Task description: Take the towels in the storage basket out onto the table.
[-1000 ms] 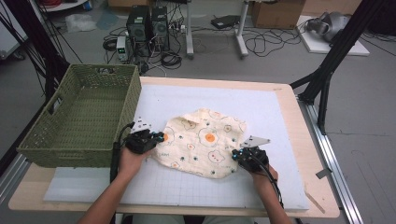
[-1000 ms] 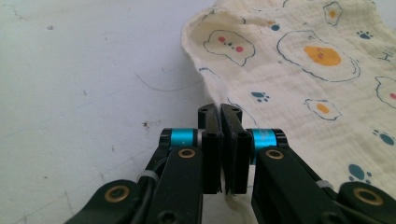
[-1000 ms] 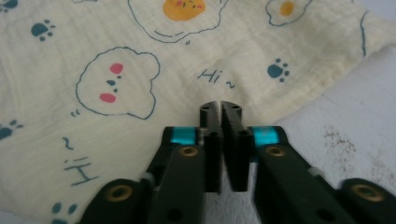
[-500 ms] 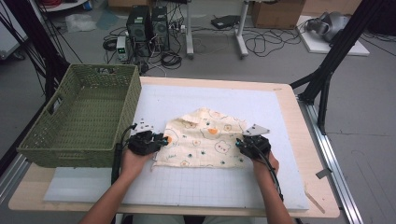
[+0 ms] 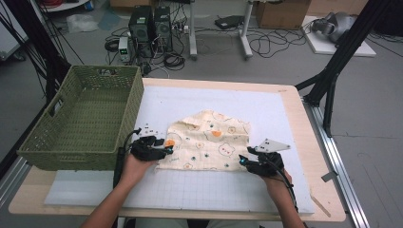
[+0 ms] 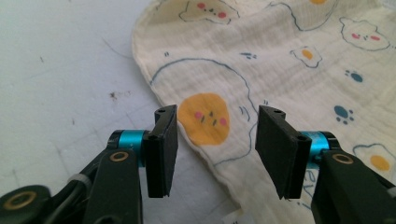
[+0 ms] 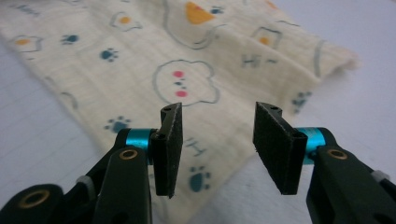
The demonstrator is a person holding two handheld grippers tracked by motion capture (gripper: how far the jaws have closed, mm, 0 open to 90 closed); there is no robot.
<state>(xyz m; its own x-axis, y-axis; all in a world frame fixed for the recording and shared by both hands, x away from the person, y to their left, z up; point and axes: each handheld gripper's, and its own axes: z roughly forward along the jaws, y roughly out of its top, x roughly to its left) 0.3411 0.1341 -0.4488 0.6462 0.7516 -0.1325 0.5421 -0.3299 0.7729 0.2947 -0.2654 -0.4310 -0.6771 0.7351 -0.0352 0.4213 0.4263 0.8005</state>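
A cream cloth (image 5: 209,140) printed with bears, eggs and paw marks lies flat on the white mat. My left gripper (image 5: 164,151) sits at the cloth's near left corner, and its jaws have just been opening. In the left gripper view the cloth (image 6: 261,65) lies under the parted jaws of the left gripper (image 6: 212,144), untouched by the pads. My right gripper (image 5: 243,161) is at the near right corner, its jaws also just opened. Below the right gripper (image 7: 215,144) lies the cloth (image 7: 163,60), free of its pads.
A green woven basket (image 5: 83,118) stands on the table's left side, close to my left hand. The white gridded mat (image 5: 275,118) covers most of the wooden table (image 5: 304,123). Cables, computer cases and stands sit on the floor beyond the far edge.
Both grippers, shut on the cloth's near corners a second ago, have let go and stand open. The cloth went from bunched to spread flat, and the right hand shifted slightly right.
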